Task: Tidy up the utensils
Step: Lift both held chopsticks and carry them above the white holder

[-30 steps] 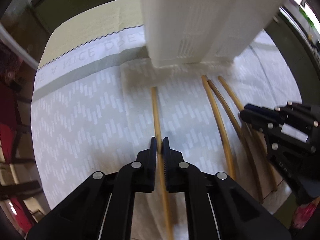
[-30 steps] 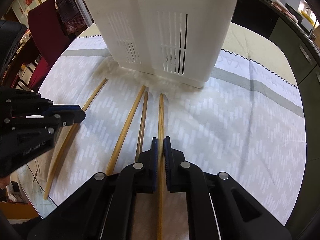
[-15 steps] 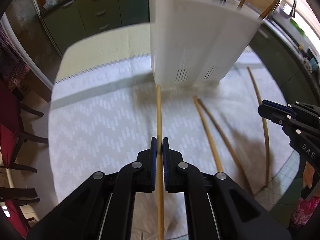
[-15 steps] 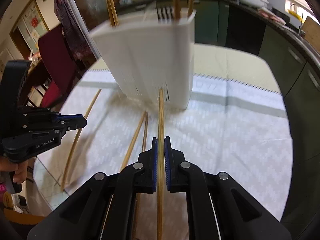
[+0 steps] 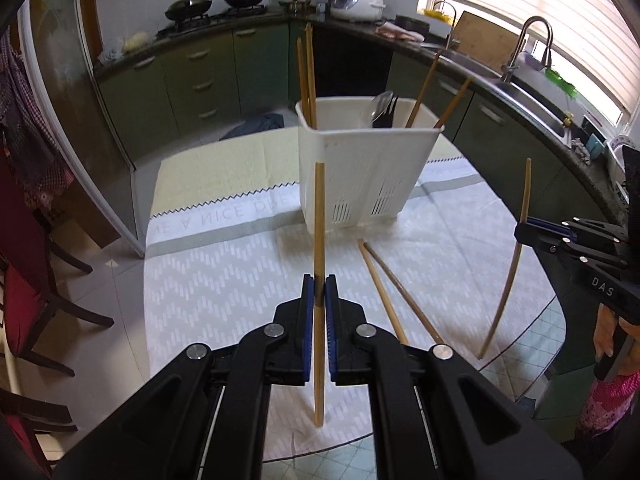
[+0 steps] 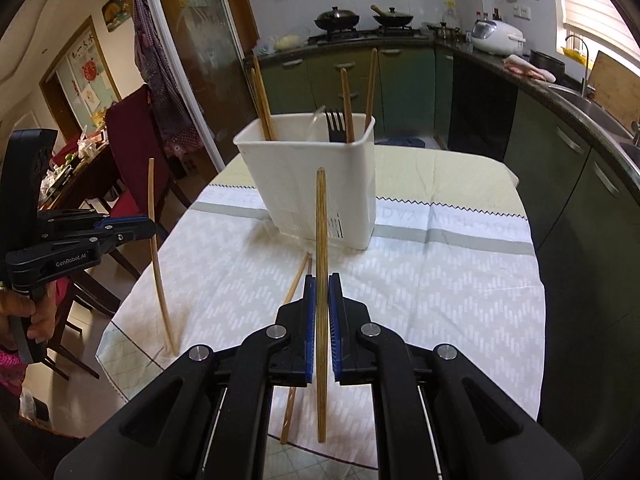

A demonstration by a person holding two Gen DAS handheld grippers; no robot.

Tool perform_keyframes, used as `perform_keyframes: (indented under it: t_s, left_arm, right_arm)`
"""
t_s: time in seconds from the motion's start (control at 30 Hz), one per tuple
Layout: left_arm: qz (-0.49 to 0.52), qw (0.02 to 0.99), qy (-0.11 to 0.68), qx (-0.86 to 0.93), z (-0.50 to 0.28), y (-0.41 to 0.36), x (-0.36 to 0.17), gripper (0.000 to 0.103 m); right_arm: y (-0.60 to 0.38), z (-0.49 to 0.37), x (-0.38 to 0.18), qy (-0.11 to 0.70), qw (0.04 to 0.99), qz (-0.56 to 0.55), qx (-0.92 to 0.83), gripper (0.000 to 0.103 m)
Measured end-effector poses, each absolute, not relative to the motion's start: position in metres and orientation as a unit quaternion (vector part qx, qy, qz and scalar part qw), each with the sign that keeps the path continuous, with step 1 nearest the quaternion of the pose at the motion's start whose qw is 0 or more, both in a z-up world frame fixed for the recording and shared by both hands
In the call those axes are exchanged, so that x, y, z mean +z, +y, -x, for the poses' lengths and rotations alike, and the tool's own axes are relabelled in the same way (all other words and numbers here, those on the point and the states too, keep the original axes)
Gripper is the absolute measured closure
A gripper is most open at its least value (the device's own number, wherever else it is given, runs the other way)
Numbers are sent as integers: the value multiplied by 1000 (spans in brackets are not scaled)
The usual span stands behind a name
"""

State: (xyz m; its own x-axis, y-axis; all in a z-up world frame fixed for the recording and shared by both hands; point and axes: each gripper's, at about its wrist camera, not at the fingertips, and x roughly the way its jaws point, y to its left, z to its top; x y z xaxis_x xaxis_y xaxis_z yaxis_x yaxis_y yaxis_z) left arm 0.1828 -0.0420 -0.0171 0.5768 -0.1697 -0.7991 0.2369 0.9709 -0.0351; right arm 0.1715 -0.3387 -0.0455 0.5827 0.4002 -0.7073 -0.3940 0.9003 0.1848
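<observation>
Left wrist: left gripper (image 5: pixel 319 294) clamps chopstick (image 5: pixel 319 220).
Right wrist: right gripper (image 6: pixel 321 294) clamps chopstick (image 6: pixel 321 232).
Caddy (image 5: pixel 368 172): upright.

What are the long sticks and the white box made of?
The sticks look like bamboo or wood: tan, matte, with fine grain lines. The box looks like plastic: smooth, white, slightly glossy, with moulded slots near the bottom. The black fork inside is probably plastic too, though that is harder to tell.
</observation>
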Motion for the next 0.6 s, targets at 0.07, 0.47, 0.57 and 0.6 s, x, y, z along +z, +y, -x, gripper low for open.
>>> perform_keyframes:
  t_s: [0.07,0.47,0.57,0.6]
  left_arm:
    - [-41,891,439,-114,-179,-43,-13,97]
    - [-47,902,411,-122,-174,-47,8,98]
    - [-47,903,408,-125,-176,-48,12,98]
    - [-48,904,406,-126,-176,-48,14,98]
  right_arm:
    - [-340,-167,-40,393,891,-5,225,96]
    - [-336,-161,-13,368,900,-5,234,96]
    - [-333,-163,-5,362,902,-3,236,96]
    - [-333,-164,-4,361,902,-3,237,96]
